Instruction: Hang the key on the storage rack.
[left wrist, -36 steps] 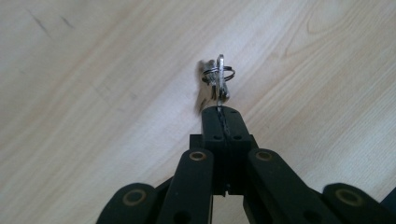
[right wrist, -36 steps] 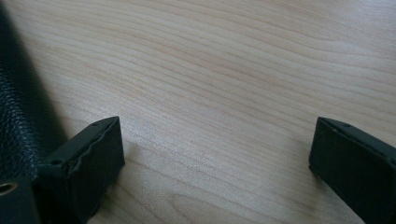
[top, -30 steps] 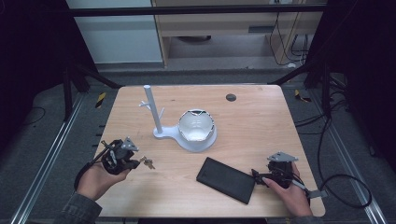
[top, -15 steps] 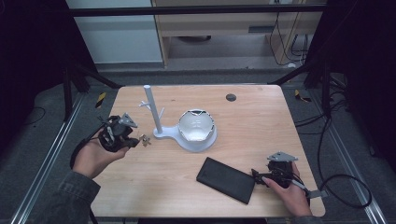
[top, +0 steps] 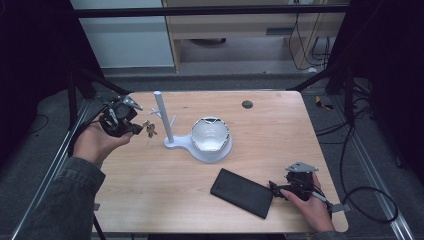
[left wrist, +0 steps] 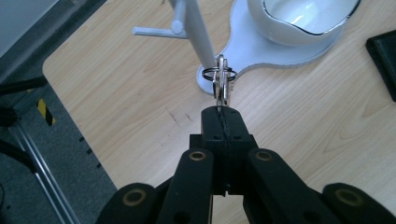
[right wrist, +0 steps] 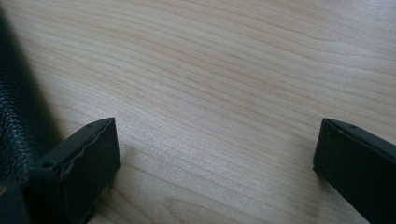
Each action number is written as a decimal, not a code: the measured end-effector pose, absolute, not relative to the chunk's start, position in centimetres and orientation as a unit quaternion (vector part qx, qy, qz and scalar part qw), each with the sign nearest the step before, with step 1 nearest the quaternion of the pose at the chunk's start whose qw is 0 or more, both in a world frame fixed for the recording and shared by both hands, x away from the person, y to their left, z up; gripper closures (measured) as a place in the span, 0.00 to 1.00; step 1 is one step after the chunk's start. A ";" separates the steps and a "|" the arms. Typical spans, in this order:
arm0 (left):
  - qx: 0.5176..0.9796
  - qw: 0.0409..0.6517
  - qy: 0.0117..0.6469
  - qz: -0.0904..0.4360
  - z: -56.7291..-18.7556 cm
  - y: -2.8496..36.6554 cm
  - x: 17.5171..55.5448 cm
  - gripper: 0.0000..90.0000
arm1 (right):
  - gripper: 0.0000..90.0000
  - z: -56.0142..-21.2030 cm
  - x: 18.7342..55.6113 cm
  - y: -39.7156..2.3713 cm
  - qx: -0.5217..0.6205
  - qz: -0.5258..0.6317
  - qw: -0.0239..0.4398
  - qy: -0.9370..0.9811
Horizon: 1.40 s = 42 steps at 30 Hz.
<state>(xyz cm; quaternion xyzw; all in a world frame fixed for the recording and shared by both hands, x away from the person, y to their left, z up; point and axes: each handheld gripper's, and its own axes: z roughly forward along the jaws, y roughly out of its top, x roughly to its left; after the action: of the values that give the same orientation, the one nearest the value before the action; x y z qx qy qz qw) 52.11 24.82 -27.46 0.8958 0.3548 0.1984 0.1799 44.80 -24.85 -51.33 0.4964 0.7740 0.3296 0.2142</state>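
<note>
Black leather is lying nearest of all: the wallet [top: 244, 192] is resting flat on the near right part of the wooden counter [top: 280, 130], its long axis slanting from near right to far left. The right gripper [top: 278, 189] is sitting low just beside the wallet's right end, its jaws spread wide with bare wood between them and one jaw [right wrist: 77, 163] close against the leather edge; whether it is touching, I cannot tell.

Farther off, at the left edge, the left gripper [top: 138, 129] is being held above the counter with its jaws pressed together, pinching a bunch of keys [left wrist: 220, 80] so that the ring and keys are dangling from its tip. This hand is the nearer one to the white stand [top: 165, 120], which is rising upright just to the right of the keys, its short side peg [left wrist: 156, 31] sticking out toward the left. The coming move is likely turning on that peg: the ring needs to come level with its free end.

The bowl [top: 210, 136] is sitting on the stand's base. Individual keys are too small to count.
</note>
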 end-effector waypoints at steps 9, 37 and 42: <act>0.893 0.174 0.365 0.197 -27.3 25.6 53.2 1.00 | 0.01 -51.3 44.8 -24.8 0.497 0.330 0.214 0.774; 0.893 0.169 0.365 0.204 -26.1 24.6 55.3 1.00 | 0.01 -51.3 44.8 -24.8 0.497 0.330 0.214 0.774; 0.893 0.168 0.363 0.206 -26.1 24.4 55.3 1.00 | 0.01 -51.3 44.7 -24.8 0.498 0.331 0.212 0.773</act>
<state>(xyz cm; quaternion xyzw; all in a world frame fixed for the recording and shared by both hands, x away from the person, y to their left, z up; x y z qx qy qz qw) 55.28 24.37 -26.12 0.8930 0.3634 0.2057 0.1677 44.75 -24.82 -51.31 0.4979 0.7731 0.3306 0.2124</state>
